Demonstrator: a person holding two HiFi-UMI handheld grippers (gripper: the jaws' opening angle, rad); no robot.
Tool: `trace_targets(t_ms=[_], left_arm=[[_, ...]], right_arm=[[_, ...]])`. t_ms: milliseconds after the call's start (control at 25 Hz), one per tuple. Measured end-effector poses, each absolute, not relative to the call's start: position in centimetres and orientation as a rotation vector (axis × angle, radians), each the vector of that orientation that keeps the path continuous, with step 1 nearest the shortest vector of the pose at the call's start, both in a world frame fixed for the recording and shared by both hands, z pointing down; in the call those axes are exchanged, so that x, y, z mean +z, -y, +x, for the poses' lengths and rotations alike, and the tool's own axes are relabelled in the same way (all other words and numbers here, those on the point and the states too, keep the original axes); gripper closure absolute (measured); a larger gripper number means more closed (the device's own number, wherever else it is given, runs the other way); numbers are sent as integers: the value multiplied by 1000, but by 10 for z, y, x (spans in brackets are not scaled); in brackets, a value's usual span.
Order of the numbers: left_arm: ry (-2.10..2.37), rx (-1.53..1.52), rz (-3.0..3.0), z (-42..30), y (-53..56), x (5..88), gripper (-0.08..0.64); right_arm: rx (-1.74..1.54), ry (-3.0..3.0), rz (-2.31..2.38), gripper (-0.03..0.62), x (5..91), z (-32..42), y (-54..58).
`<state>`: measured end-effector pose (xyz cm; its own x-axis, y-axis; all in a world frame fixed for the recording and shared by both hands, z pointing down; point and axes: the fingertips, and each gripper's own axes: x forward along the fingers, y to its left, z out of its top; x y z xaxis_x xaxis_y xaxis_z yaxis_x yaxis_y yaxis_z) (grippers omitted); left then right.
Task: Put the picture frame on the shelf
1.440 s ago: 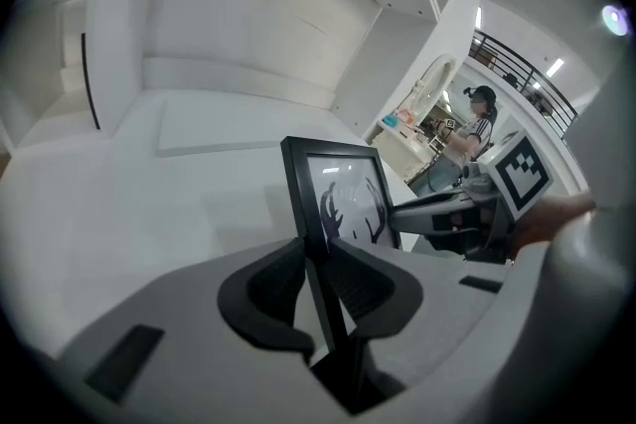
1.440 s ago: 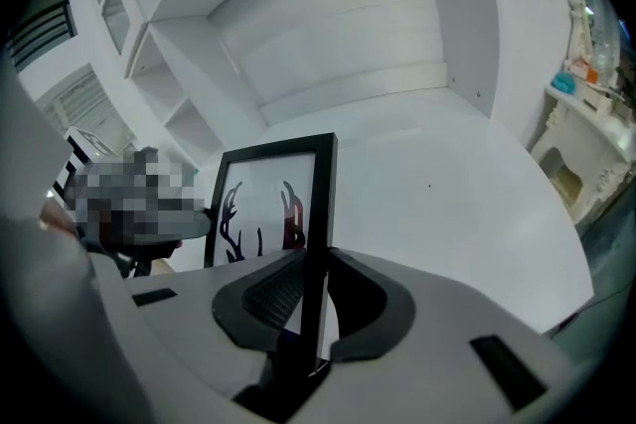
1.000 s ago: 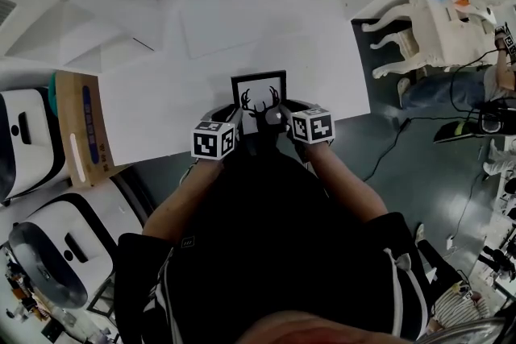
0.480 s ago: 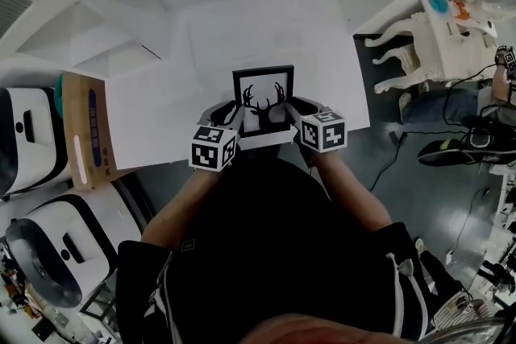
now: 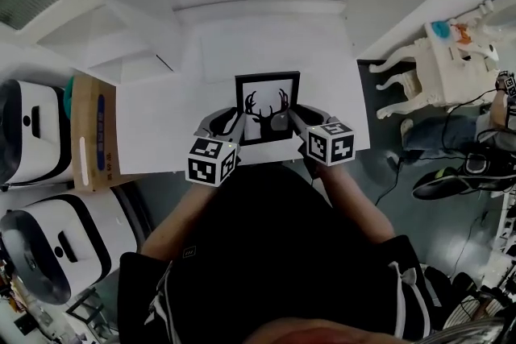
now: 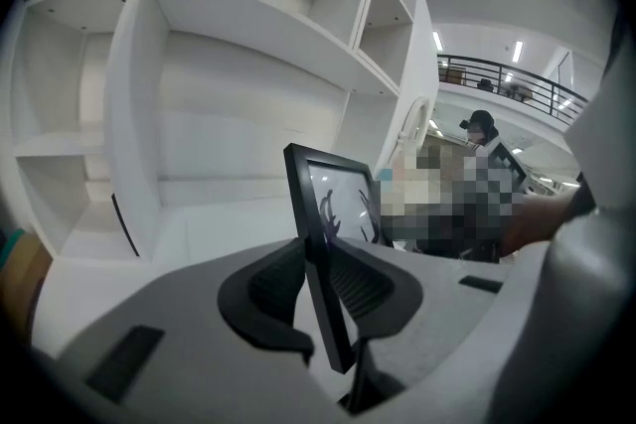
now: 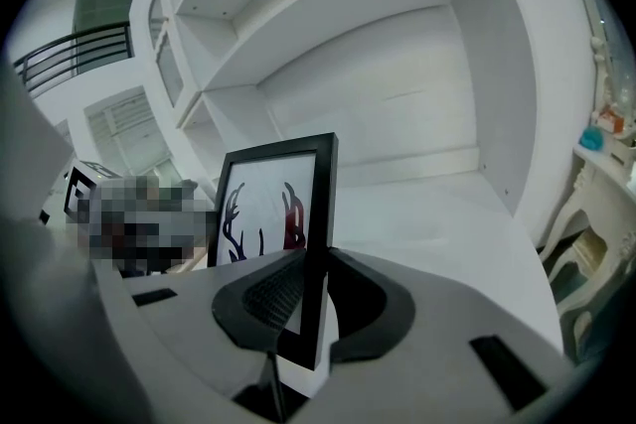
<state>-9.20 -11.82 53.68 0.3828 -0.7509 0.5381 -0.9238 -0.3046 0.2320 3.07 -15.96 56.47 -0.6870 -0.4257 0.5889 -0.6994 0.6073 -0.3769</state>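
The left gripper [image 5: 230,122] and right gripper [image 5: 297,117] are each pinching one side edge of the picture frame [image 5: 267,105], holding it roughly upright in front of the white shelf [image 5: 242,36]. The carry is seemingly in hand. Next it is needing level lowering onto a board, though which compartment is unclear.

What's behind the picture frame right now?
Behind the picture frame is a white shelf bay with nothing showing in it. The patch straight behind the frame is covered, so I cannot vouch for it. The left gripper and right gripper clamp its side edges.
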Motion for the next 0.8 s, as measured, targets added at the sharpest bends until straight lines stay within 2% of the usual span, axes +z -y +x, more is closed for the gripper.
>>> trace_targets(t_ms=[800], left_arm=[[1644, 288, 2271, -141, 121, 424, 483]], right_arm=[[596, 2650, 792, 512, 455, -25, 183]])
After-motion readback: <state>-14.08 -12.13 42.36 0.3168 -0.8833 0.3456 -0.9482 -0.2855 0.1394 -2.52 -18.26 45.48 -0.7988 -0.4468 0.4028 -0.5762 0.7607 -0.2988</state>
